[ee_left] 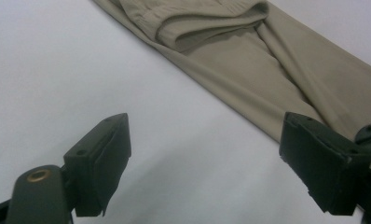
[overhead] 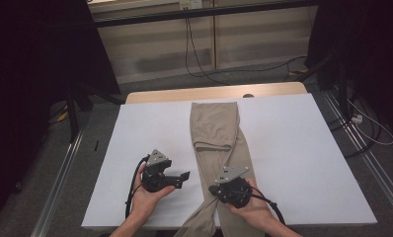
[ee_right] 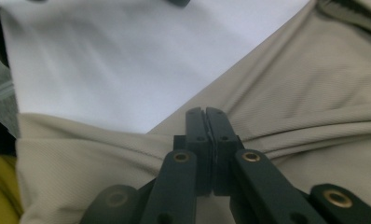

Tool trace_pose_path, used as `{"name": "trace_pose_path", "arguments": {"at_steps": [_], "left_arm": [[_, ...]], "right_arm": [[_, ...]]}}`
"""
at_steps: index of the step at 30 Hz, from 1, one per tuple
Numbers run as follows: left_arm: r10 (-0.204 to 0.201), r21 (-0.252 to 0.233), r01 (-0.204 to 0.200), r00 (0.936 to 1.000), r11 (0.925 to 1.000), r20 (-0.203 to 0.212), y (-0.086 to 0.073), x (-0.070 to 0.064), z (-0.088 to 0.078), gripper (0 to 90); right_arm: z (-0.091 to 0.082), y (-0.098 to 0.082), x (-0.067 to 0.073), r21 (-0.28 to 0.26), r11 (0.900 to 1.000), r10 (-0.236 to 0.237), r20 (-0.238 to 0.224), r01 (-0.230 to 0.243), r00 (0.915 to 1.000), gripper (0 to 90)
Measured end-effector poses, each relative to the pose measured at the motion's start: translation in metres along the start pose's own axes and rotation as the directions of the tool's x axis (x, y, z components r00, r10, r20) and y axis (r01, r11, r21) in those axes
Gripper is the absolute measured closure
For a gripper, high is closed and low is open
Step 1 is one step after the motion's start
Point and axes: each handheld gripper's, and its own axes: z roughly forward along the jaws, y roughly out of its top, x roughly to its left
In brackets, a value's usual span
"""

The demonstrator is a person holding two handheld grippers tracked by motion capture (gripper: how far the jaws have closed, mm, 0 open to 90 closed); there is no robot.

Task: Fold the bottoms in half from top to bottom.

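While our left gripper (overhead: 184,176) hangs wide open over the bare white table (overhead: 293,163), our right gripper (ee_right: 205,116) pinches a bunched fold of the beige trousers (overhead: 215,129) lying lengthwise near the table's near edge.

I see a dim room with dark corners, evenly lit white table (overhead: 293,148), soft shadows, blurred right gripper view.

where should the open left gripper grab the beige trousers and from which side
Probably the long left edge of the beige trousers, beside the left gripper, coming in level from the bare white table side. There the cloth lies flat as a thin folded edge that open jaws could slide over; the right gripper already pinches bunched fabric nearer the person.
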Motion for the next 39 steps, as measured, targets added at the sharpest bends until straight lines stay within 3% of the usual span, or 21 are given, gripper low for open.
{"name": "trace_pose_path", "arguments": {"at_steps": [7, 10, 13, 14, 15, 17, 18, 19, 22, 24, 25, 26, 27, 28, 30, 31, 32, 34, 36, 38, 39], "left_arm": [[0.01, 0.044, -0.011, 0.9994, 0.999, 0.033, 0.0, -0.007, 0.005, 19.5], [0.028, 0.06, -0.033, 0.9963, 0.9977, 0.081, 0.001, -0.019, 0.008, 27.8], [0.053, 0.069, -0.063, 0.9888, 0.9956, 0.139, 0.005, -0.033, 0.012, 37.6], [0.066, 0.069, -0.078, 0.9844, 0.9945, 0.163, 0.005, -0.039, 0.014, 39.8], [0.085, 0.08, -0.104, 0.9745, 0.9914, 0.207, 0.006, -0.047, 0.016, 43.1], [0.128, 0.092, -0.151, 0.967, 0.9842, 0.221, 0.005, -0.06, 0.019, 49.6], [0.15, 0.103, -0.181, 0.9554, 0.9781, 0.254, 0.004, -0.068, 0.021, 51.8], [0.169, 0.104, -0.201, 0.9506, 0.974, 0.261, 0.004, -0.072, 0.023, 55.1], [0.219, 0.097, -0.262, 0.9221, 0.9602, 0.319, 0.002, -0.089, 0.026, 62.2], [0.228, 0.113, -0.279, 0.9153, 0.9538, 0.332, -0.001, -0.099, 0.028, 61.9], [0.235, 0.107, -0.29, 0.904, 0.951, 0.357, -0.001, -0.1, 0.029, 60.6], [0.242, 0.108, -0.298, 0.9009, 0.9485, 0.36, 0.0, -0.103, 0.029, 58.8], [0.22, 0.107, -0.272, 0.9101, 0.9564, 0.351, 0.0, -0.105, 0.029, 57.1], [0.198, 0.108, -0.252, 0.9112, 0.9617, 0.361, 0.0, -0.108, 0.029, 55.1], [0.259, 0.085, -0.305, 0.9017, 0.9485, 0.346, 0.001, -0.116, 0.026, 55.4], [0.257, 0.08, -0.303, 0.8996, 0.9497, 0.353, 0.003, -0.117, 0.025, 55.4], [0.251, 0.065, -0.291, 0.9022, 0.9545, 0.351, 0.003, -0.117, 0.026, 55.7], [0.252, 0.071, -0.296, 0.8986, 0.9526, 0.359, 0.003, -0.116, 0.027, 59.9], [0.229, 0.068, -0.27, 0.9046, 0.9605, 0.36, 0.004, -0.113, 0.028, 61.8], [0.224, 0.071, -0.265, 0.9082, 0.9616, 0.353, 0.006, -0.111, 0.029, 58.5], [0.206, 0.064, -0.242, 0.9161, 0.9682, 0.344, 0.008, -0.11, 0.03, 55.5]], "right_arm": [[-0.038, -0.011, -0.009, -0.063, 0.996, 0.065, 0.002, -0.065, 0.9979, 90.0], [-0.053, -0.021, -0.013, -0.072, 0.995, 0.068, 0.025, -0.066, 0.9974, 90.0], [-0.07, -0.031, -0.02, -0.083, 0.992, 0.098, 0.05, -0.093, 0.994, 90.0], [-0.075, -0.034, -0.022, -0.084, 0.992, 0.102, 0.055, -0.097, 0.9933, 90.0], [-0.08, -0.038, -0.025, -0.092, 0.99, 0.117, 0.063, -0.111, 0.9911, 90.0], [-0.088, -0.045, -0.029, -0.095, 0.986, 0.145, 0.069, -0.138, 0.9871, 90.0], [-0.089, -0.047, -0.03, -0.092, 0.986, 0.149, 0.069, -0.142, 0.9865, 90.0], [-0.091, -0.05, -0.031, -0.077, 0.986, 0.152, 0.073, -0.147, 0.9857, 90.0], [-0.096, -0.055, -0.033, -0.062, 0.986, 0.158, 0.075, -0.154, 0.9846, 90.0], [-0.1, -0.059, -0.033, -0.055, 0.989, 0.139, 0.1, -0.134, 0.9852, 90.0], [-0.102, -0.062, -0.034, -0.046, 0.99, 0.134, 0.107, -0.13, 0.9852, 89.7], [-0.102, -0.064, -0.035, -0.037, 0.99, 0.139, 0.098, -0.136, 0.9854, 88.6], [-0.101, -0.066, -0.036, -0.024, 0.989, 0.149, 0.087, -0.147, 0.9851, 87.1], [-0.1, -0.068, -0.035, -0.012, 0.988, 0.153, 0.091, -0.152, 0.9841, 84.3], [-0.097, -0.07, -0.033, 0.028, 0.99, 0.133, 0.1, -0.136, 0.986, 78.4], [-0.095, -0.071, -0.029, 0.049, 0.992, 0.11, 0.131, -0.117, 0.9853, 76.1], [-0.096, -0.07, -0.027, 0.045, 0.992, 0.112, 0.121, -0.119, 0.9862, 76.0], [-0.098, -0.067, -0.023, 0.0, 0.993, 0.118, 0.093, -0.119, 0.9886, 73.9], [-0.099, -0.06, -0.017, -0.047, 0.994, 0.102, 0.06, -0.099, 0.993, 73.6], [-0.095, -0.053, -0.011, -0.064, 0.995, 0.078, 0.007, -0.077, 0.9969, 69.7], [-0.09, -0.05, -0.008, -0.053, 0.996, 0.069, 0.006, -0.068, 0.9976, 68.2]]}}
